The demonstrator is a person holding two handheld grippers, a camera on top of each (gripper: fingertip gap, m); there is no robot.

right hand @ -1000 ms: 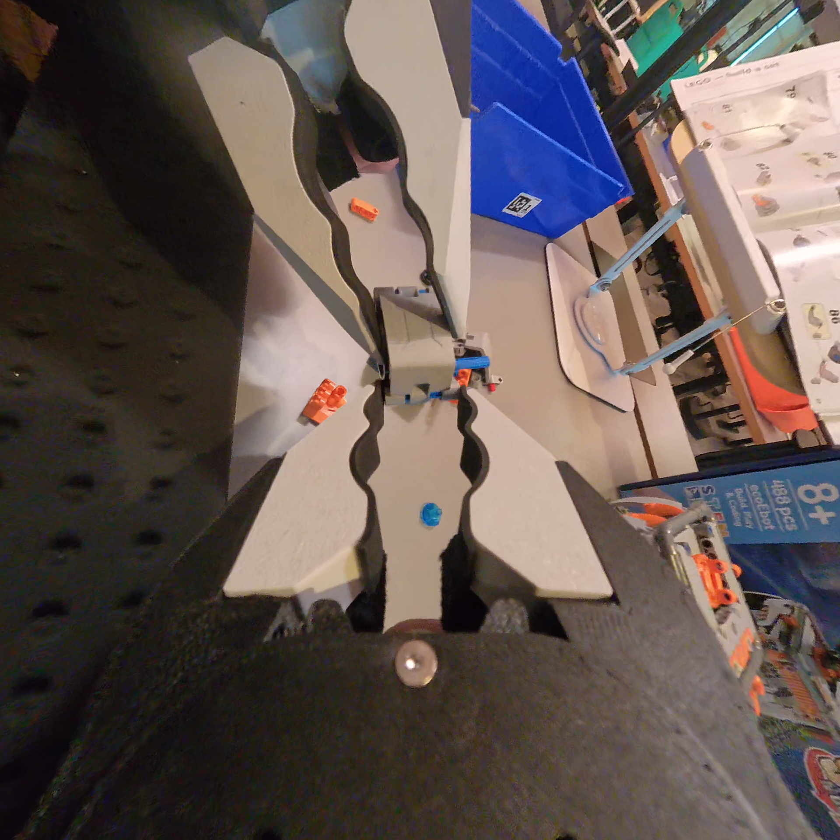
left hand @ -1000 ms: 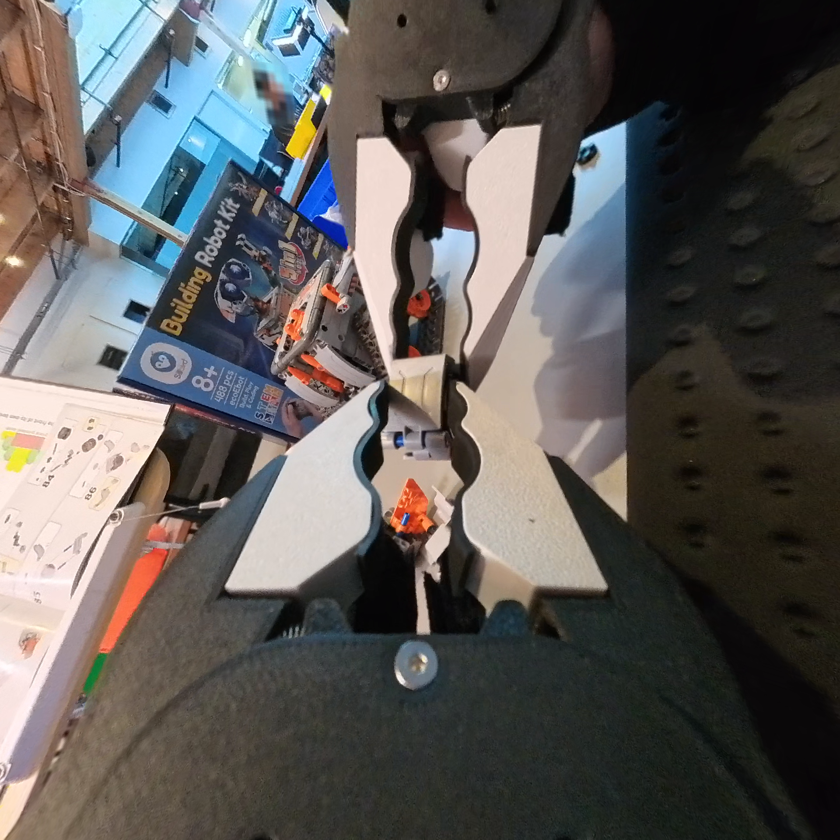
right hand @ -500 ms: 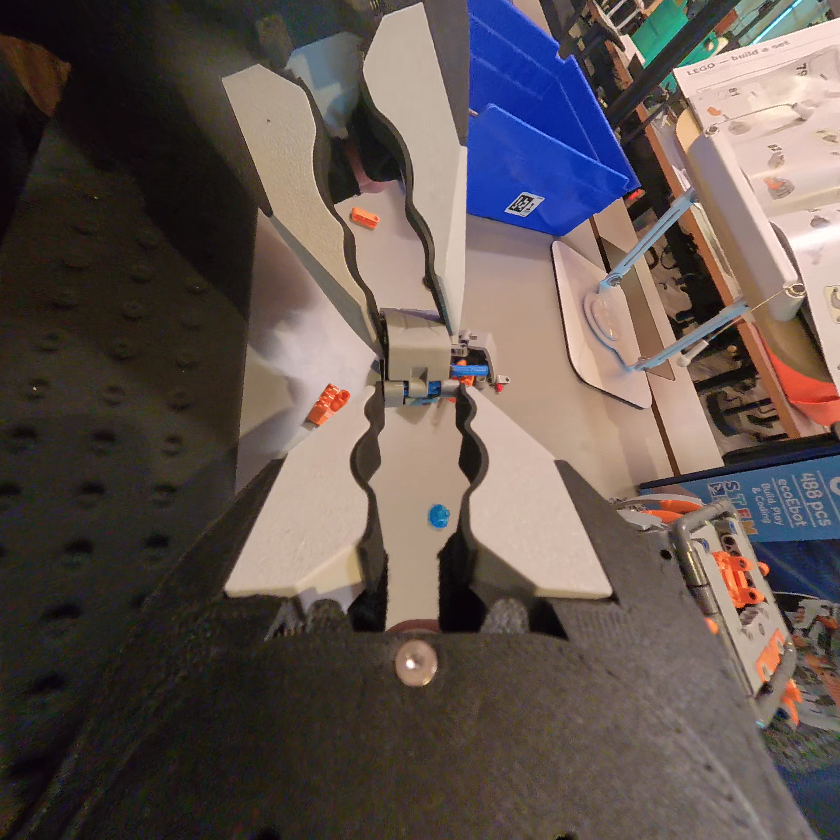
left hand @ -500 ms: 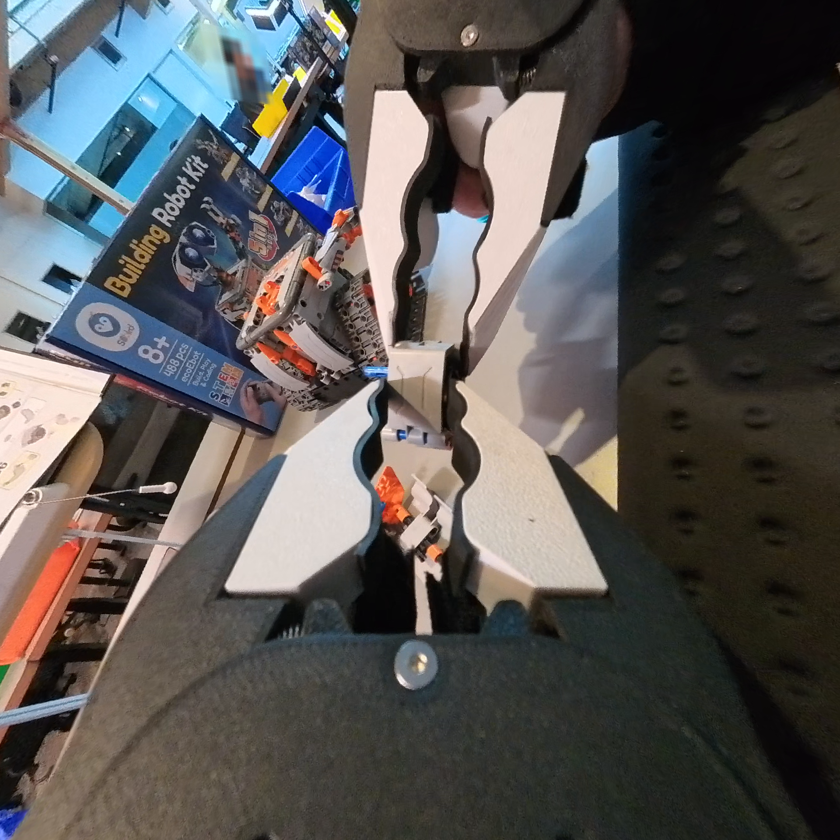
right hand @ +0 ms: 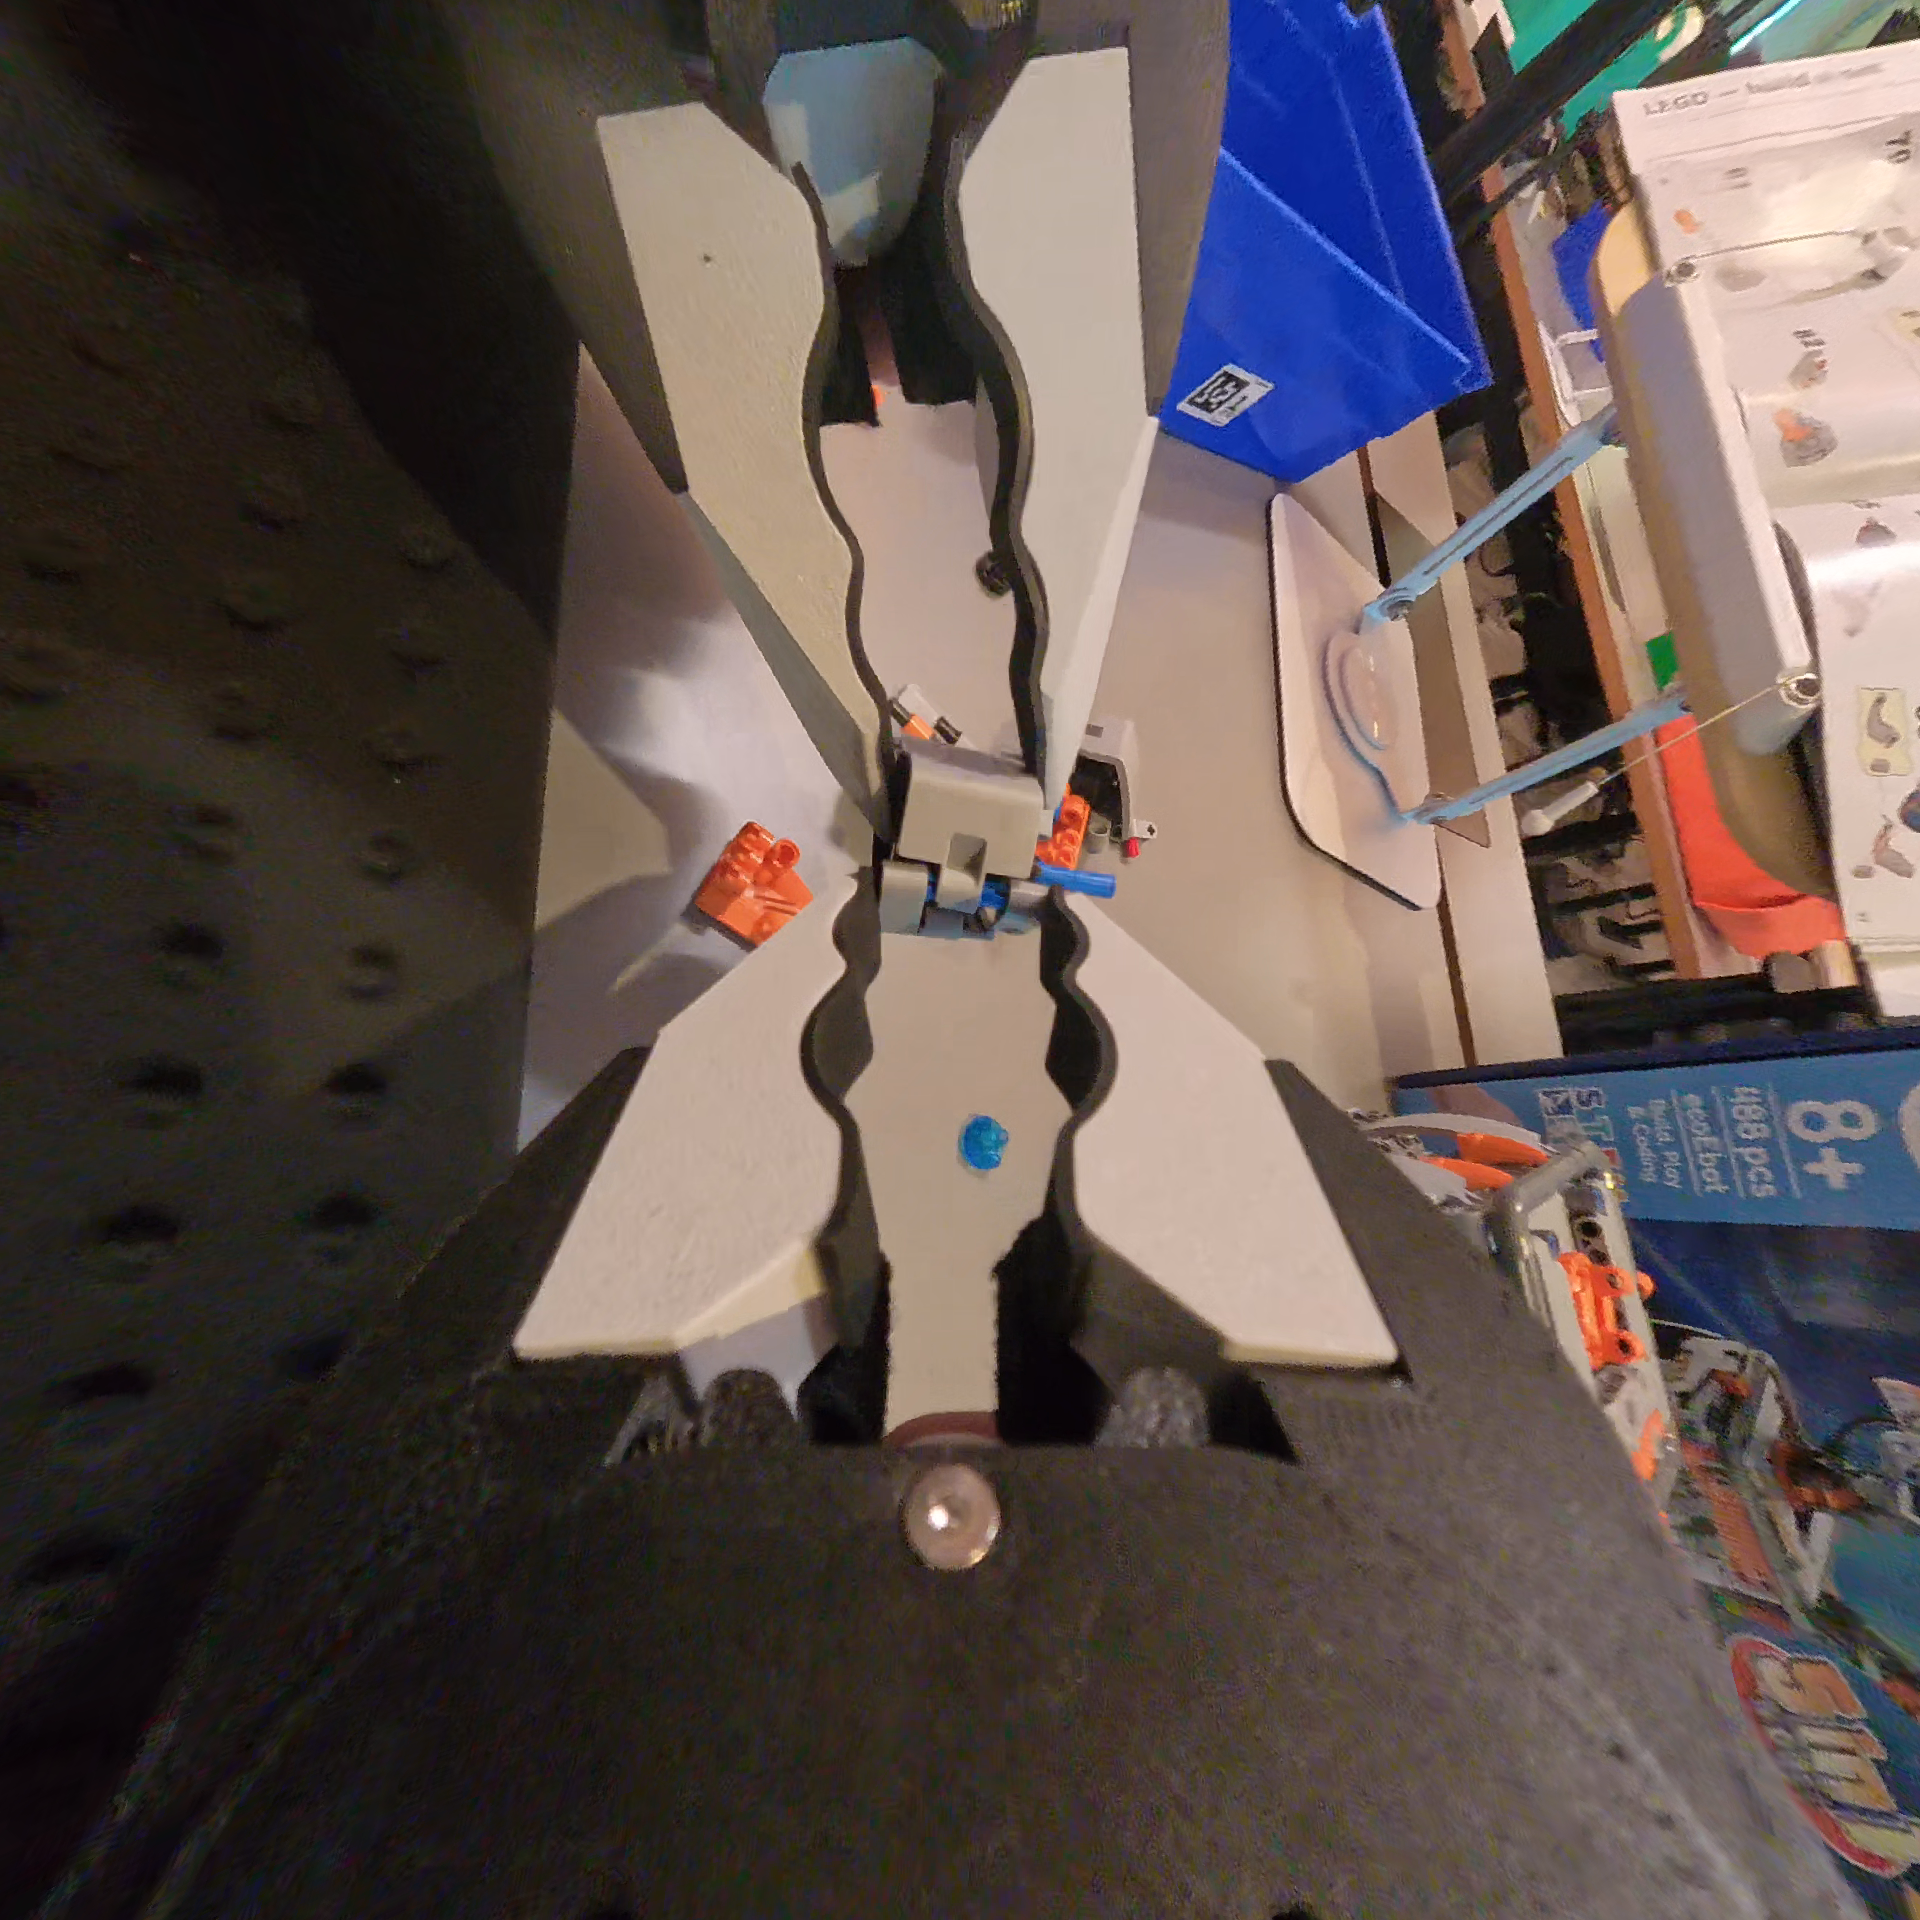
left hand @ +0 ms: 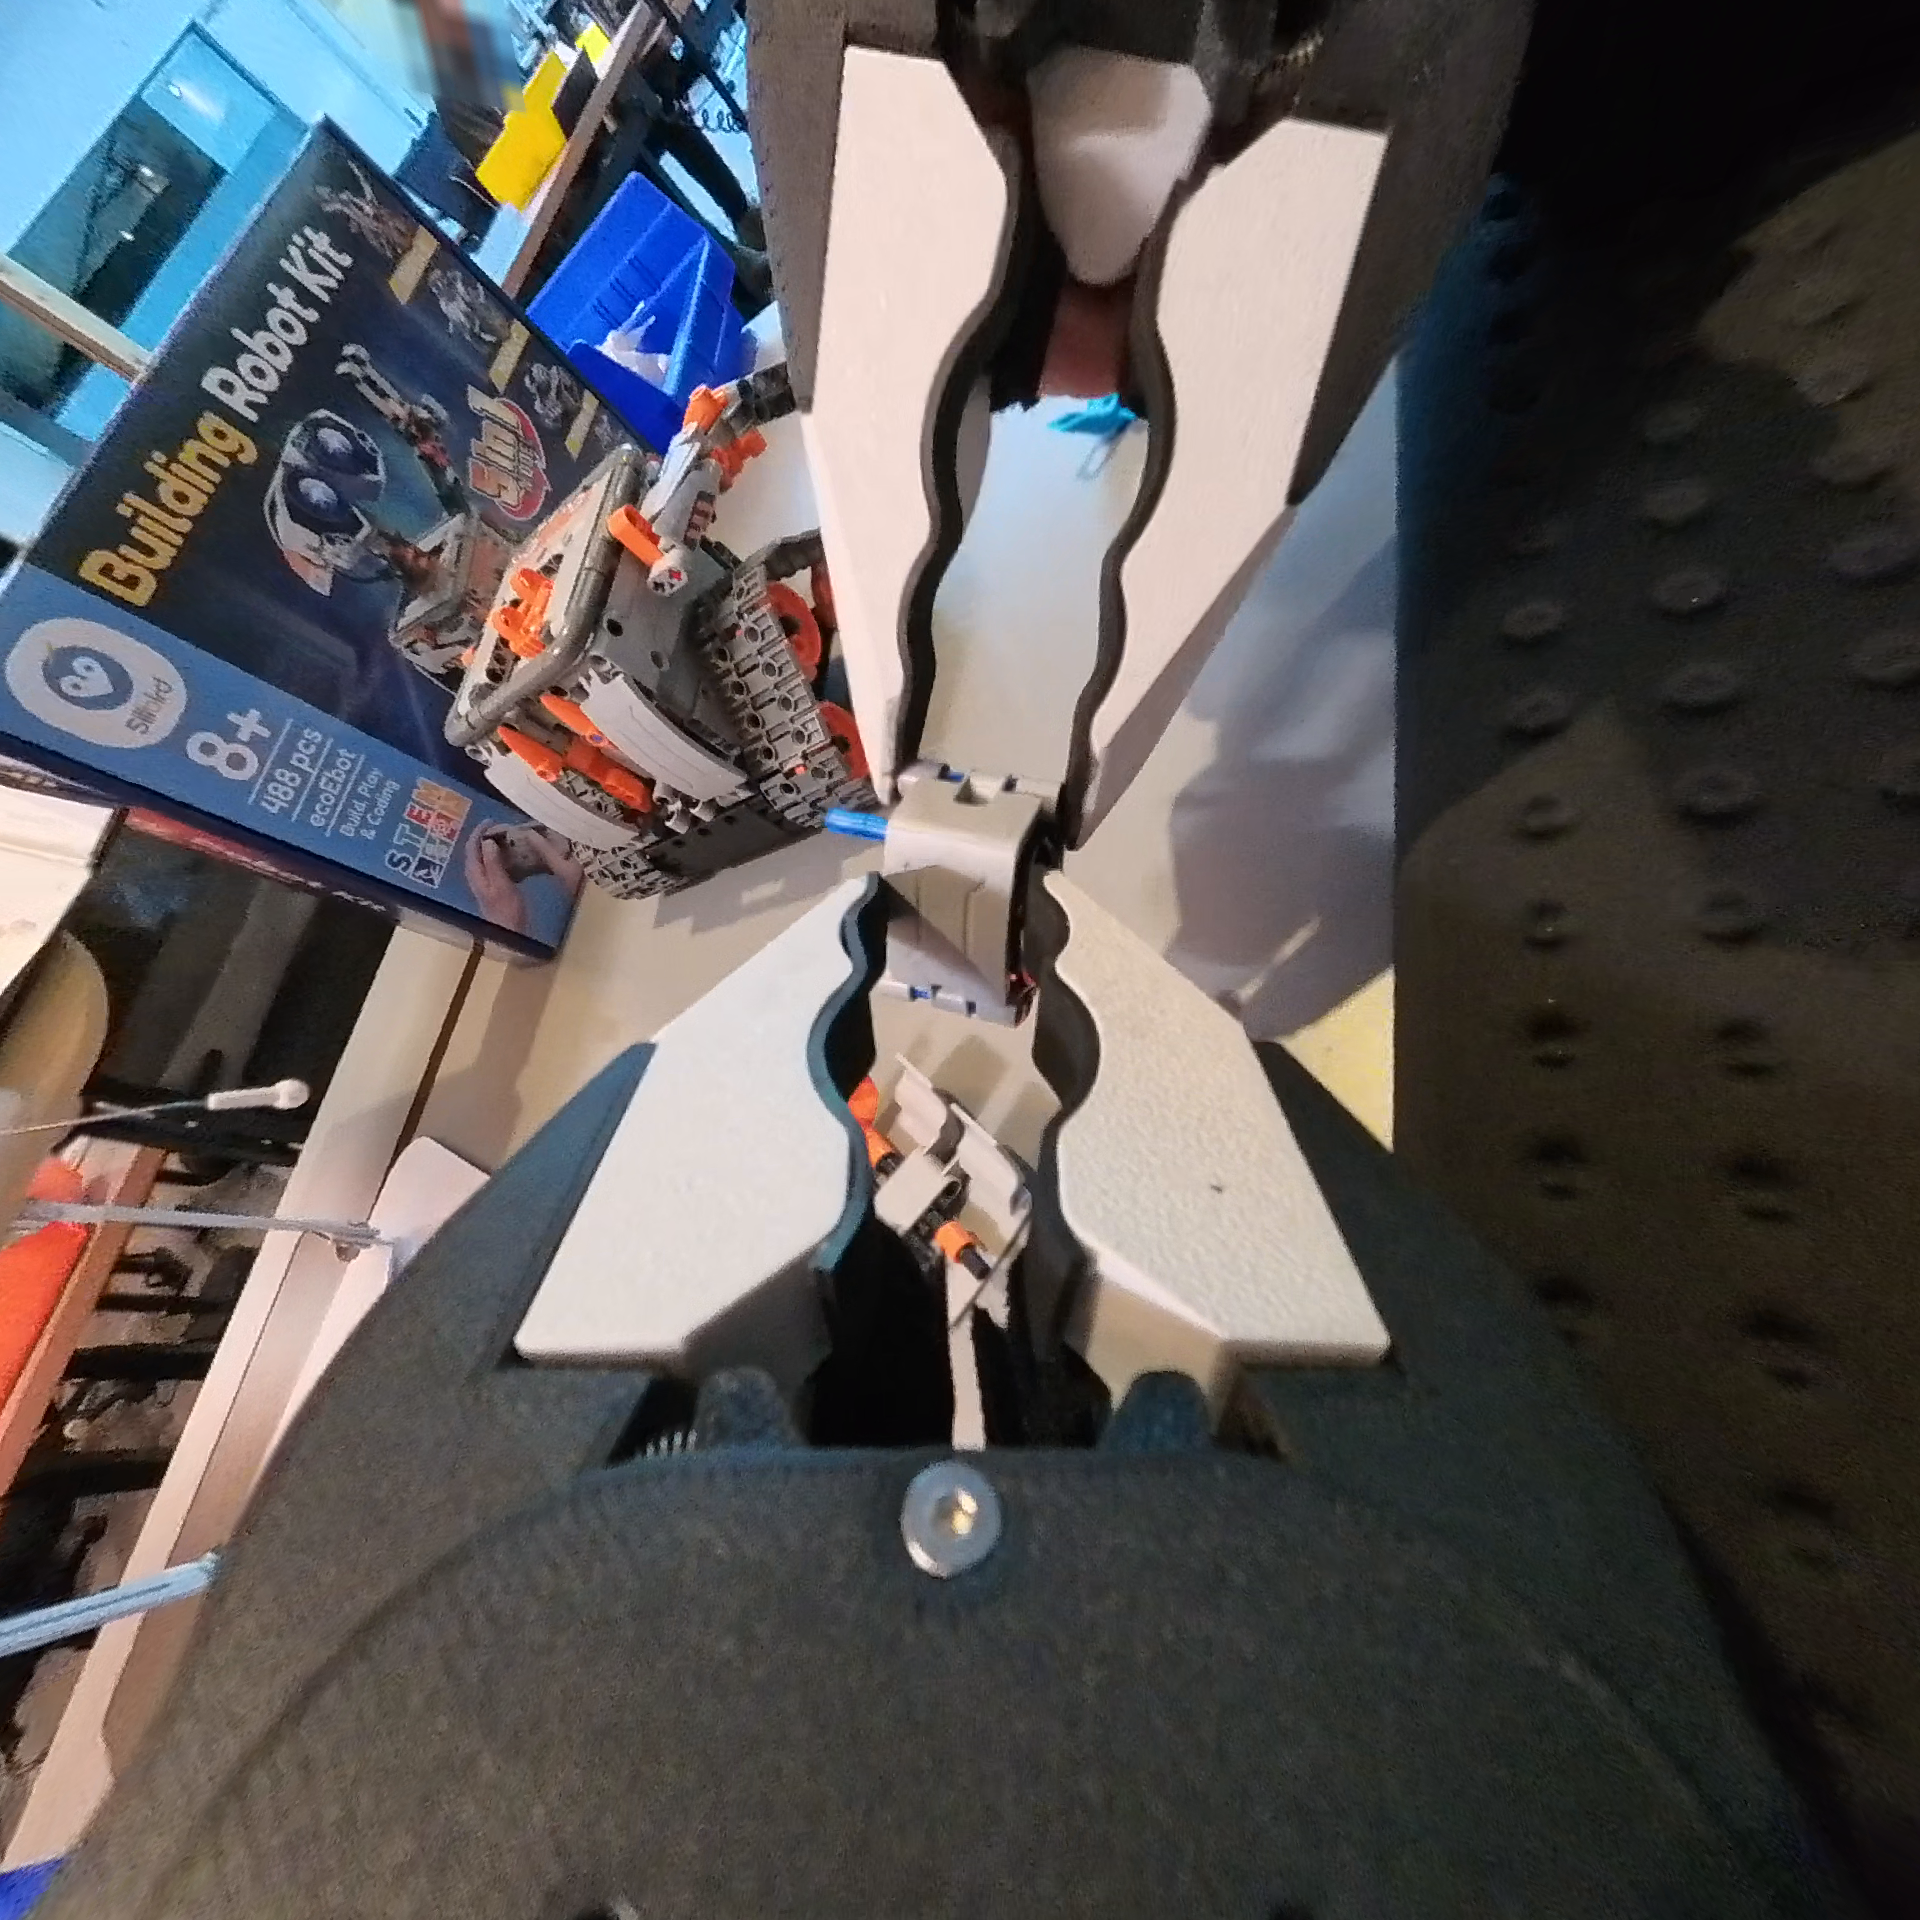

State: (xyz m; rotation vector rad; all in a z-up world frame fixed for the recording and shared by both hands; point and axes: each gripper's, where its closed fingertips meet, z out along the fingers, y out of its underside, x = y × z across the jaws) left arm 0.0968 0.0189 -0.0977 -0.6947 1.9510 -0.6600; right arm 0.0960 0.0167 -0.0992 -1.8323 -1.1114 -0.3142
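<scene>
Left wrist view: the left gripper (left hand: 961, 904) is closed on a small grey brick assembly (left hand: 961, 873) at frame centre, gripped from above by the right gripper (left hand: 977, 774); the tracked brick model (left hand: 665, 686), centre left, appears nearer than before. Right wrist view: the right gripper (right hand: 961, 904) is clamped on the same assembly (right hand: 966, 826), judged light, rigid yet separable, best held by its flat sides; the orange brick (right hand: 753, 883) is seen larger than earlier.

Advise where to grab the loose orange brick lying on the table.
Probably best from straight above, pinching the orange brick across its flat side walls rather than its studded face. It lies alone on the white table, and the dark mat close beside it crowds a sideways approach.
</scene>
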